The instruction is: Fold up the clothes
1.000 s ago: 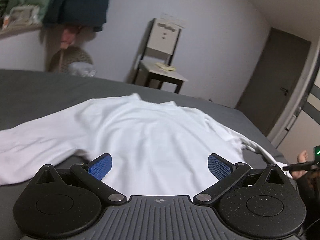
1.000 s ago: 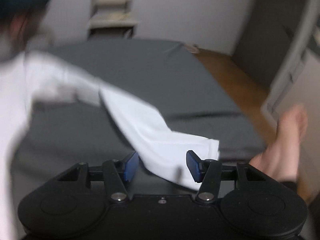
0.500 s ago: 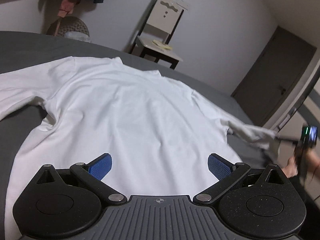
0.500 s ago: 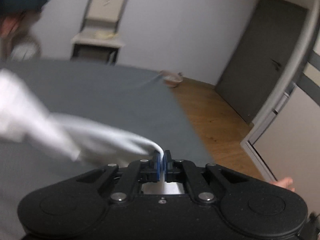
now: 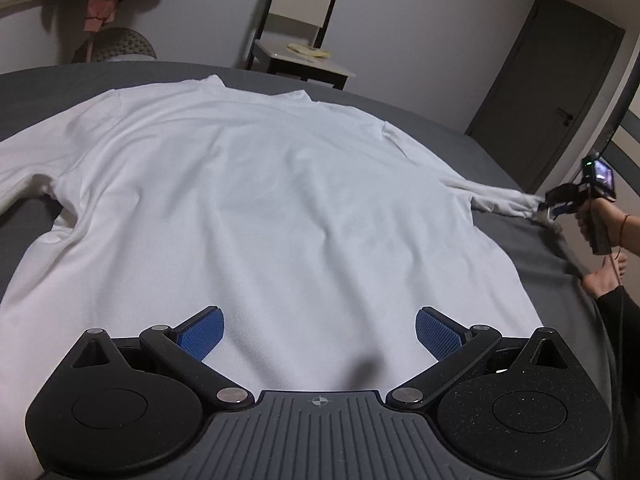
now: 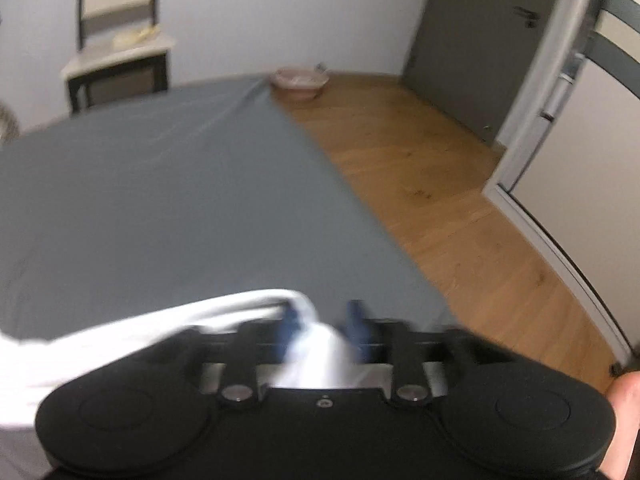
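Observation:
A white long-sleeved shirt (image 5: 260, 200) lies spread flat on the grey bed (image 5: 520, 184), collar at the far side. My left gripper (image 5: 320, 336) hovers open over the near hem, its blue pads (image 5: 204, 332) wide apart with nothing between them. The shirt's right sleeve (image 5: 496, 200) stretches out to the bed's right edge, where my right gripper (image 5: 560, 204) is at its cuff. In the blurred right wrist view, the right gripper (image 6: 324, 320) has its fingers partly apart, with the white cuff (image 6: 316, 344) lying between them.
A chair (image 5: 296, 40) stands against the far wall behind the bed. A dark door (image 5: 540, 92) is at the right. The wooden floor (image 6: 440, 200) beside the bed carries a bowl (image 6: 298, 78). A person's hand (image 5: 592, 220) and foot (image 5: 604, 276) are at the right edge.
My right gripper shut on the sleeve cuff and drew it out to the right; now its fingers have parted again. The left gripper rose over the hem and stayed open.

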The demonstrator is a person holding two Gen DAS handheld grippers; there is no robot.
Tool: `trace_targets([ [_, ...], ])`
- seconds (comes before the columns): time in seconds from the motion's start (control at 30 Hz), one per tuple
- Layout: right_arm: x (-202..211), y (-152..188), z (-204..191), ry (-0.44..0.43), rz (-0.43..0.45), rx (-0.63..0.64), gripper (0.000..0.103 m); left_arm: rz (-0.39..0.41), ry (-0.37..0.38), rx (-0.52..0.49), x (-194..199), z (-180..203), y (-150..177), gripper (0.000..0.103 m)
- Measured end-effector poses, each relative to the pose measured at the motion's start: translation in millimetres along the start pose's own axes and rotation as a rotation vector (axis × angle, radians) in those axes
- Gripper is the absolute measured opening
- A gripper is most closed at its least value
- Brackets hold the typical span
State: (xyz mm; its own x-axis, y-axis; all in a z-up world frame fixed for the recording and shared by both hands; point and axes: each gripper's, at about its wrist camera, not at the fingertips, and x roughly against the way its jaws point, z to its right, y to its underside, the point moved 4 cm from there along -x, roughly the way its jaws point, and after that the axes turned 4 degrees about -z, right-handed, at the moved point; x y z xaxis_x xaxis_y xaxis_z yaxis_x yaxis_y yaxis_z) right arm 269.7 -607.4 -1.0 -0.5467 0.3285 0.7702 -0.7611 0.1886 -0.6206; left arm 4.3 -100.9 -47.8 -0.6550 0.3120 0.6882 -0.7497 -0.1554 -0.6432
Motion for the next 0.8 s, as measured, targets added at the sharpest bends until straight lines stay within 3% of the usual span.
trace_targets([
  [0.07, 10.5, -2.5, 16.3, -0.009, 0.053, 0.001, 0.055, -0.001, -0.001, 0.000, -0.3, 0.5, 0.3, 0.103],
  [0.23, 33.1, -1.4, 65.0, 0.042, 0.138, -0.034, 0.055, -0.004, 0.010, 0.011, -0.7, 1.6, 1.4, 0.103],
  [0.3, 35.1, 2.7, 85.3, 0.005, 0.123, -0.125, 0.055, -0.006, 0.014, 0.015, -0.1, 2.3, 2.3, 0.103],
  [0.43, 25.1, 17.0, 89.7, -0.122, 0.025, -0.130, 0.055, -0.010, 0.011, 0.014, -0.7, 5.2, 2.6, 0.103],
  [0.57, 15.2, 22.3, 86.6, -0.153, 0.022, -0.217, 0.045, -0.008, 0.004, -0.007, -0.3, 6.9, 5.3, 0.103],
  [0.77, 0.5, 29.1, 85.3, -0.206, 0.016, -0.396, 0.042, -0.006, -0.024, -0.074, -5.6, 13.8, 9.0, 0.103],
  [0.8, -1.9, 30.2, 85.0, -0.215, 0.015, -0.425, 0.035, -0.005, -0.030, -0.088, -6.5, 15.0, 9.9, 0.103],
])
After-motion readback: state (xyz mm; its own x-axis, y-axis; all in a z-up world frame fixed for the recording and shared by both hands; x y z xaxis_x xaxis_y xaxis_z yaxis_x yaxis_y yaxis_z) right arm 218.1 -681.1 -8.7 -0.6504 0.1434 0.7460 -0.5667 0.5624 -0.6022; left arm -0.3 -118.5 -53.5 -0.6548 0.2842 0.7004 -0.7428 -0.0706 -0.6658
